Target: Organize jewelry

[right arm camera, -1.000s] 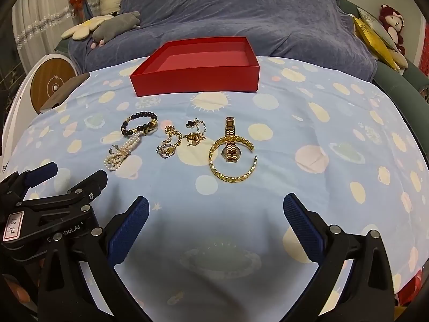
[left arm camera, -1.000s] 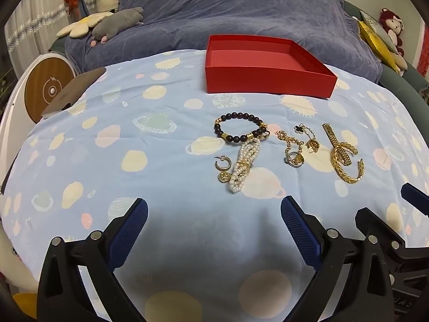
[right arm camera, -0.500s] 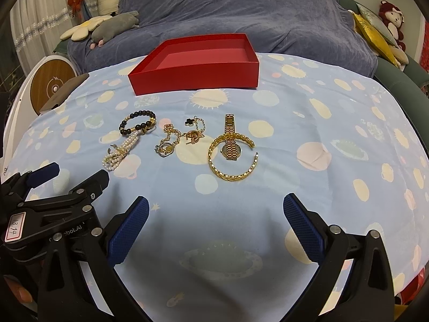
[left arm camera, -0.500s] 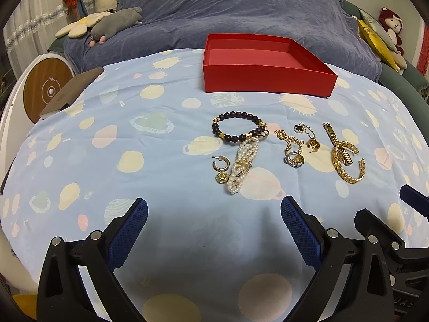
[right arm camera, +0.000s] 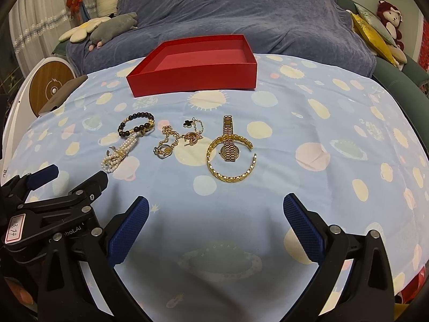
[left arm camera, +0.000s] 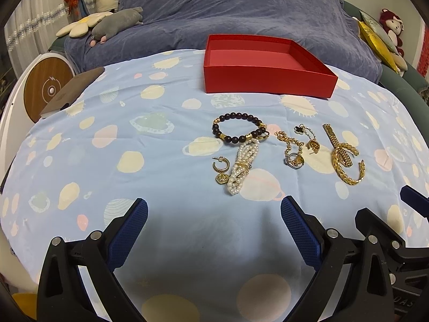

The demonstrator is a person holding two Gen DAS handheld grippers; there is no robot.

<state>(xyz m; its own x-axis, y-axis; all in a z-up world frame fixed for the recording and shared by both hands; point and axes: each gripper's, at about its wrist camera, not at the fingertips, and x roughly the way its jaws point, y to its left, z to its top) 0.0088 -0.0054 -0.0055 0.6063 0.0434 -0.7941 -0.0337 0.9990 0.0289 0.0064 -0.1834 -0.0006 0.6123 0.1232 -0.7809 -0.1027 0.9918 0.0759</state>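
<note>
An empty red box (left arm camera: 264, 65) (right arm camera: 195, 71) sits at the far side of a blue planet-print cloth. In front of it lies a row of jewelry: a dark bead bracelet (left arm camera: 238, 131) (right arm camera: 136, 127), a pearl strand (left arm camera: 241, 169) (right arm camera: 120, 155), a gold hoop earring (left arm camera: 221, 162), gold chains with small charms (left arm camera: 293, 150) (right arm camera: 174, 141), a gold watch (right arm camera: 229, 141) and a gold open bangle (left arm camera: 348, 171) (right arm camera: 230, 161). My left gripper (left arm camera: 213, 228) hangs open just short of the pearls. My right gripper (right arm camera: 215, 228) is open too, nearer than the bangle. Neither holds anything.
A blue-covered sofa (left arm camera: 241, 8) with plush toys (left arm camera: 115, 22) stands behind the table. A round wooden-faced device (left arm camera: 48, 91) and a brown flat pad (left arm camera: 72, 91) lie at the far left. Yellow cushions (right arm camera: 372, 33) are at the right. Each gripper shows in the other's view, at the edge.
Both views have shifted slightly; the jewelry and box sit a touch lower and closer. Nothing was picked up and both grippers stay open.
</note>
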